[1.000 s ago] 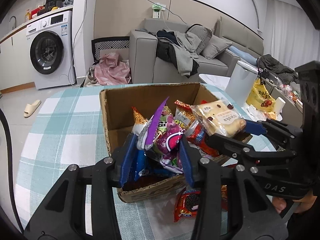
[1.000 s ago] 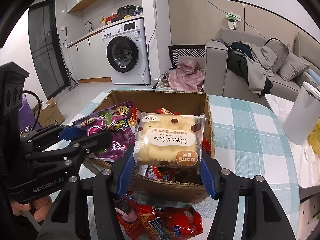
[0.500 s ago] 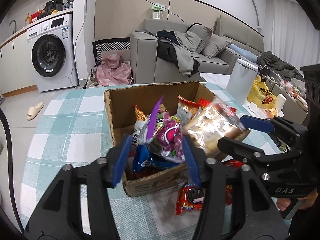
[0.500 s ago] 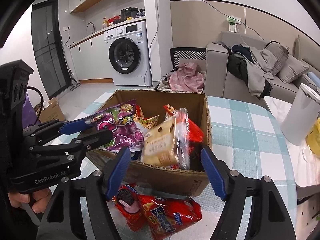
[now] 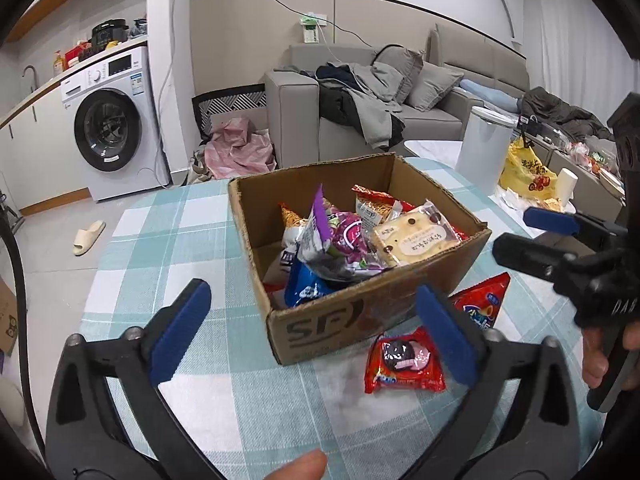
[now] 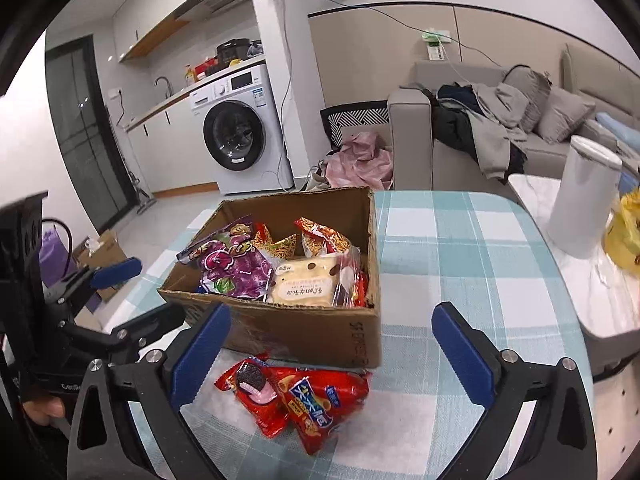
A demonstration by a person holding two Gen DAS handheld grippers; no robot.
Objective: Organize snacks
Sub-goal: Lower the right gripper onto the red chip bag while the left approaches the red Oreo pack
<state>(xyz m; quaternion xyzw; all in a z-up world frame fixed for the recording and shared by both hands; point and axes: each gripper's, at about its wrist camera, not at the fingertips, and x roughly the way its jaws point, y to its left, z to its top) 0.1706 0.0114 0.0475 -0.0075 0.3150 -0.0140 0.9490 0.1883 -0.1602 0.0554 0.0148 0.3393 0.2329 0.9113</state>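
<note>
both grippers' fingers gape empty; only the left view shows a slipper.

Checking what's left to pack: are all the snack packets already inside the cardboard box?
No, two red packets lie on the checked tablecloth in front of the cardboard box.
</note>
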